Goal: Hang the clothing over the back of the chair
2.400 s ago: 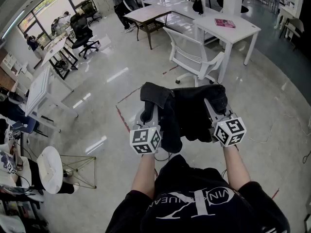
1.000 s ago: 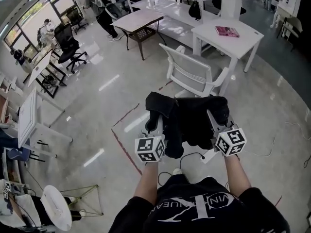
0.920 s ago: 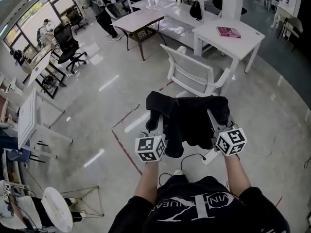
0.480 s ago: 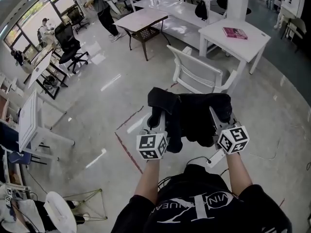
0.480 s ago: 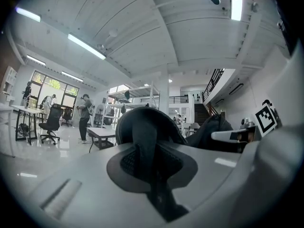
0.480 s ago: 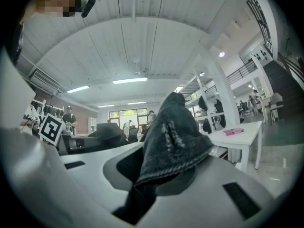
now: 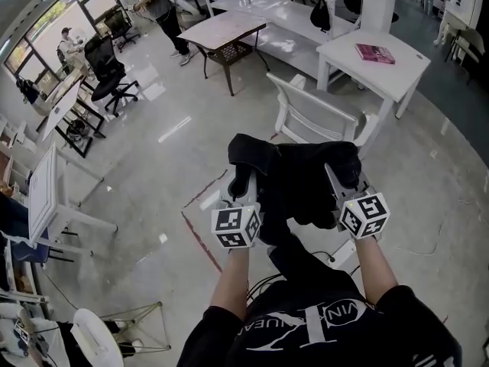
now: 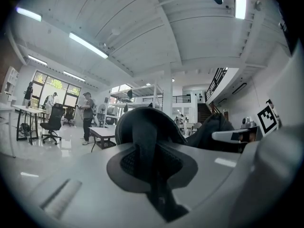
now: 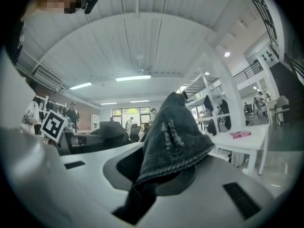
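Left gripper has its jaws pressed tight on a fold of the dark clothing; right gripper pinches another edge of it, a stitched hem bulging above the jaws. The garment hangs bunched between the two, on the near side of the white chair; from the head view it covers both grippers' tips and the chair's seat front. Its lower end merges with the person's black shirt, so its shape is unclear.
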Available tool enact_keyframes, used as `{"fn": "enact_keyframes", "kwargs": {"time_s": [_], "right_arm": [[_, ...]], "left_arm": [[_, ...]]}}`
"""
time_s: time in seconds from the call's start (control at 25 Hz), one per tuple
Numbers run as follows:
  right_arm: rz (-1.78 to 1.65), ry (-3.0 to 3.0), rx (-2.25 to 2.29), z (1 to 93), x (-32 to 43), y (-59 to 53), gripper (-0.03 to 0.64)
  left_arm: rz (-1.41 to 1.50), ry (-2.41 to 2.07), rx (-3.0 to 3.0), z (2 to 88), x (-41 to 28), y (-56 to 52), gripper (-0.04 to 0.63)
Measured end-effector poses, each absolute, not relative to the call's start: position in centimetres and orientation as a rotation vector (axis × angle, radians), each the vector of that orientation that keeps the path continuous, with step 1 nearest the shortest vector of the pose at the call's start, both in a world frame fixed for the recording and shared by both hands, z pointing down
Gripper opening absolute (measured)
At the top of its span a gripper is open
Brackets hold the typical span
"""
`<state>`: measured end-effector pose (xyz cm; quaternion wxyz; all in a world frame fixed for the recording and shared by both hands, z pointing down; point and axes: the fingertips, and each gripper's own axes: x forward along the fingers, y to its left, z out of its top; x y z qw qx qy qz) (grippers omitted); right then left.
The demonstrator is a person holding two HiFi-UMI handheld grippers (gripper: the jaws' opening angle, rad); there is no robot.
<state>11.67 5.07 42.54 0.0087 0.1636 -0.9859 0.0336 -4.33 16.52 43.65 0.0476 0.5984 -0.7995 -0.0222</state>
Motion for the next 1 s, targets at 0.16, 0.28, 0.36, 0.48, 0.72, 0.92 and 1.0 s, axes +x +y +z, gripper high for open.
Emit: {"fn": "enact_keyframes", "kwargs": {"time_s": [0.16, 0.28, 0.36, 0.48, 0.72, 0.92, 1.0], "right_arm": [[0.106, -3.071, 0.500, 43.2, 9.5, 3.4, 0.067], [0.121, -3.067, 0.495, 43.7, 7.8, 1.7, 0.067], [0.125, -3.057, 0.481, 44.2, 6.6, 0.6, 0.067], [0.140, -3.041, 0.472, 44.7, 4.9, -1.0, 0.067], [0.156, -3.038, 0.494, 44.1, 1.6, -4.6, 0.067], [0.169, -3.041, 0.510, 43.9, -0.8, -7.7, 0.067], [0.178, -3.045, 0.522, 43.8, -1.6, -8.9, 0.067]], "left_arm": [[-0.045, -2.420, 1.844, 44.1, -6.4, 14.0, 0.041], [-0.022, -2.396, 1.880, 44.4, -7.7, 11.6, 0.041], [-0.022, -2.383, 1.890, 44.7, -8.8, 9.9, 0.041], [-0.027, -2.364, 1.891, 45.1, -10.6, 7.9, 0.041], [-0.027, -2.336, 1.916, 44.7, -14.0, 3.9, 0.041], [-0.029, -2.306, 1.951, 44.3, -16.2, 0.1, 0.041], [-0.032, -2.293, 1.971, 44.2, -17.1, -1.3, 0.041]]}}
